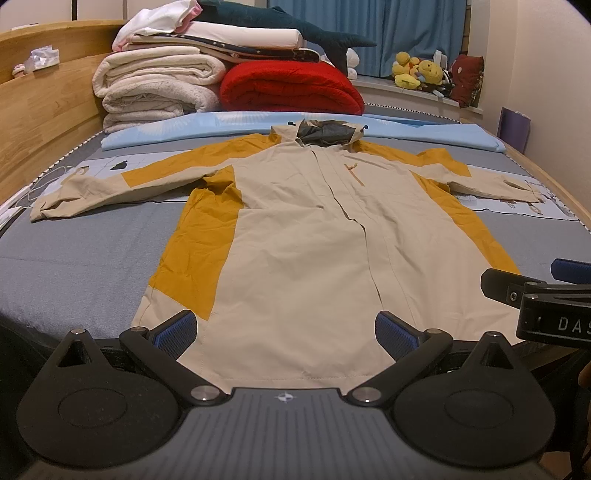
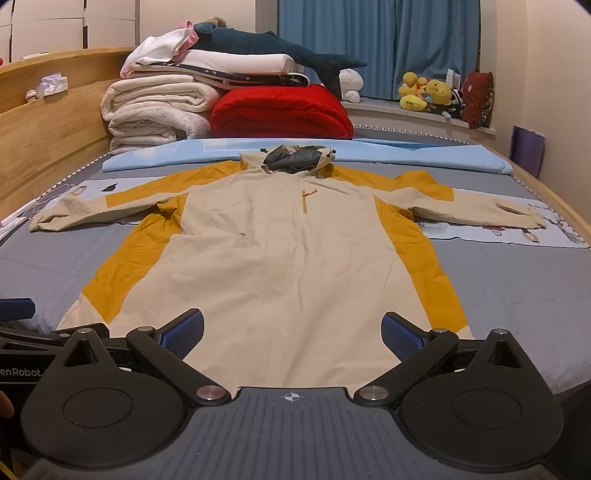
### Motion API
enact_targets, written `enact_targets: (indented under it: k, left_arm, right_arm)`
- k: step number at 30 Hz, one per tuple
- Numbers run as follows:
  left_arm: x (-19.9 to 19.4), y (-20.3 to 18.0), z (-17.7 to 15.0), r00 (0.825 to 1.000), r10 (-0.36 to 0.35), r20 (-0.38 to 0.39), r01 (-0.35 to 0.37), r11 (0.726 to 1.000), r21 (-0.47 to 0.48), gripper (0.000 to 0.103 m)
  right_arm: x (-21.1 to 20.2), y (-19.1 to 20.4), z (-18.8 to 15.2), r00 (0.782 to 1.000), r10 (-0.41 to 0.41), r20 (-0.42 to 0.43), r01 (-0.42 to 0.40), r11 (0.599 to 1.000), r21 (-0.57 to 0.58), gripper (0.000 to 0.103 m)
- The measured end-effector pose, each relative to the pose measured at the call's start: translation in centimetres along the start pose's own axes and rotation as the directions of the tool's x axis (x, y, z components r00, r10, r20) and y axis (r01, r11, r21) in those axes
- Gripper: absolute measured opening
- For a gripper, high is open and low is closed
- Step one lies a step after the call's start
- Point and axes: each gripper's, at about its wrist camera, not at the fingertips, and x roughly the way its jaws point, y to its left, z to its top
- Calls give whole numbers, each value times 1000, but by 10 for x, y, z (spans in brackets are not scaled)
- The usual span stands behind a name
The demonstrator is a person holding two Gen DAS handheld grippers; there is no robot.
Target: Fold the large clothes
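Observation:
A beige and mustard hooded jacket (image 1: pixel 303 236) lies flat and face up on the grey bed, sleeves spread out to both sides, hood at the far end. It also shows in the right wrist view (image 2: pixel 277 258). My left gripper (image 1: pixel 284 332) is open and empty, just above the jacket's near hem. My right gripper (image 2: pixel 291 334) is open and empty, over the hem a little to the right. The right gripper's body shows at the right edge of the left wrist view (image 1: pixel 546 295).
The grey bed sheet (image 1: pixel 74 258) surrounds the jacket. A light blue folded cover (image 1: pixel 424 134) lies beyond the hood. Stacked white blankets (image 1: pixel 155 85), a red blanket (image 1: pixel 291 88) and a plush shark (image 1: pixel 295 26) sit at the far end. A wooden bed rail (image 1: pixel 44 110) runs along the left.

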Motion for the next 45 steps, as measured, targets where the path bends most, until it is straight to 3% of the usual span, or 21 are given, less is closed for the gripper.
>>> enact_targets:
  k: [12,17,20,25,31,36,42,45]
  left_arm:
    - [-2,-5,1,1000,17,16,-18,1000,15,102]
    - [-22,-18,7,986,40,159,-55,994,90,103]
    - [-30,-22,15,981,46,191,-65,994,91,102]
    - [-41,-29,40,971,4,240,-23,997,74,103]
    - [-25,-35,71,959,-57,278,29,994,106,103]
    - [11,-30,119,955,-82,284,60,994,86,103]
    - [51,-13,198,930,-81,360,60,996,68,103]
    - [75,-5,236,926,-59,373,44,998,48,103]
  right_arm:
    - [-1,1,0,1000,1,23,-1,1000,3,102]
    - [-3,2,5,996,-23,87,26,999,-31,102]
    - [-1,-1,10,995,-26,95,30,999,-43,102]
    - [4,-10,16,998,-37,58,39,998,-42,102]
    - [1,-20,31,989,-76,126,77,997,-8,102]
    - [-18,-38,44,951,-112,289,93,992,81,102]
    - [-36,-57,67,876,-135,463,111,991,81,101]
    - [-32,-64,88,841,-140,523,115,990,80,101]
